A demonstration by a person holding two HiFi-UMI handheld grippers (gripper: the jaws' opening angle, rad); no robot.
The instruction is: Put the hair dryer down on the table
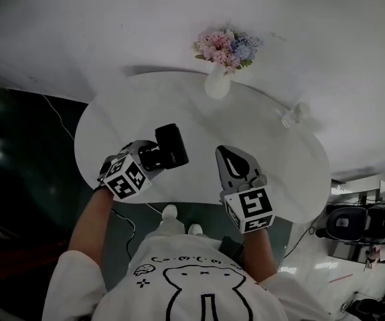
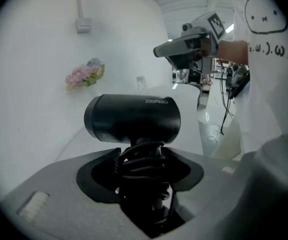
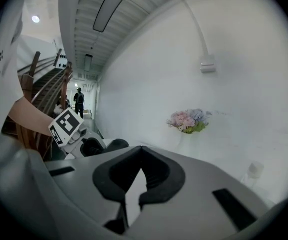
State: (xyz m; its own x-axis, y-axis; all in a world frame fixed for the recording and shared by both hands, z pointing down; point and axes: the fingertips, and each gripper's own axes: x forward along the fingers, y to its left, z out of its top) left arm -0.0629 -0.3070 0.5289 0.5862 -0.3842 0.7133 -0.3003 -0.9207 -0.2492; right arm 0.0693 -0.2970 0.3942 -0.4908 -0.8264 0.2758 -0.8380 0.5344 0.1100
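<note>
Table (image 1: 292,172): round, white, takes up most of the head view. Bare apart from two things at the far edge.

Left gripper (image 1: 153,155): over the near-left part of the table. Its jaws stand wide but are clamped on the handle of the hair dryer (image 1: 171,146). Its own view shows the pads on both sides of the handle, with the black cord (image 2: 141,161) wound round it in coils.

Right gripper (image 1: 224,151): near-right, apart from the dryer. Jaw tips are pressed together with nothing between them.

Hair dryer: black, with a short barrel lying level across the left gripper view (image 2: 132,119) and the handle pointing down into the jaws. It appears to be held clear of the tabletop; how high is not readable.

Handling, as a judgement: rigid plastic shell, smooth and likely slippery. The barrel is top-heavy over the handle, so it may tip or roll when released. The coiled cord adds grip but can shift. The handle is the right hold. Lower it until the barrel rests on its side.

Vase of flowers (image 1: 217,82): far centre, well apart.

Small white object (image 1: 294,116): far right, too small to identify.
</note>
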